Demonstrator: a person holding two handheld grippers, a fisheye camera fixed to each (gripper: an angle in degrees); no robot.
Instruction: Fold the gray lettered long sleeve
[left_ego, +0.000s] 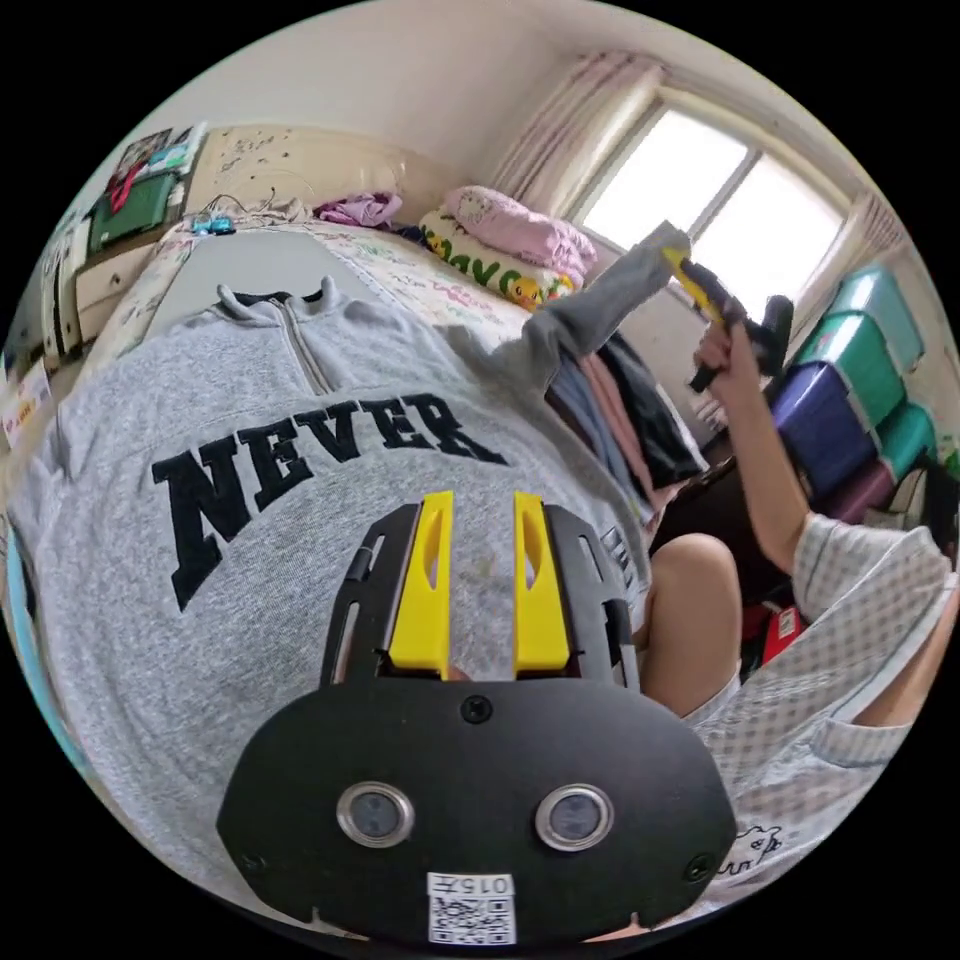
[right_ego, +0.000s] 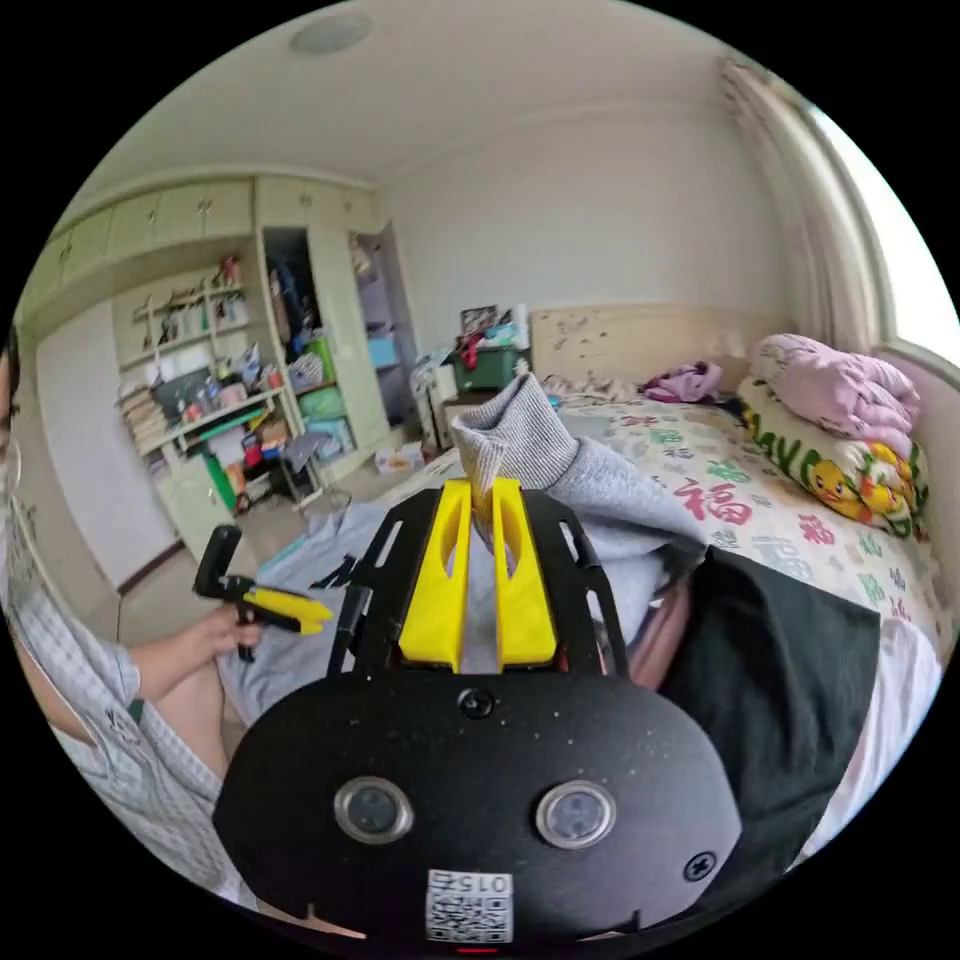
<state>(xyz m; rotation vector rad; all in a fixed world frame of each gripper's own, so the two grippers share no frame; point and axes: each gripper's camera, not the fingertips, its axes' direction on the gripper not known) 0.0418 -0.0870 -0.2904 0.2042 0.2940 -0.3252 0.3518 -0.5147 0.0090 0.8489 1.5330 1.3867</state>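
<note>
The gray long sleeve (left_ego: 250, 560) with black letters lies front up on the bed, collar and zip toward the headboard. My left gripper (left_ego: 480, 500) hovers low over its chest, yellow jaws open with only flat fabric beneath. It also appears in a hand at the lower left as the left gripper (right_ego: 295, 610). One sleeve (left_ego: 590, 310) rises off the bed to my right gripper (left_ego: 685, 262), held high by the person's hand. In the right gripper view, my right gripper (right_ego: 480, 492) is shut on the ribbed sleeve cuff (right_ego: 515, 430), which sticks up past the jaw tips.
Folded clothes (left_ego: 620, 400) are stacked at the bed's edge beside the shirt, with a black garment (right_ego: 780, 650) on top. Pink bedding and a printed pillow (left_ego: 510, 240) lie by the window. Coloured storage bins (left_ego: 860, 380) stand near the person's knee (left_ego: 695, 600). Cluttered shelves (right_ego: 220, 400) line the far wall.
</note>
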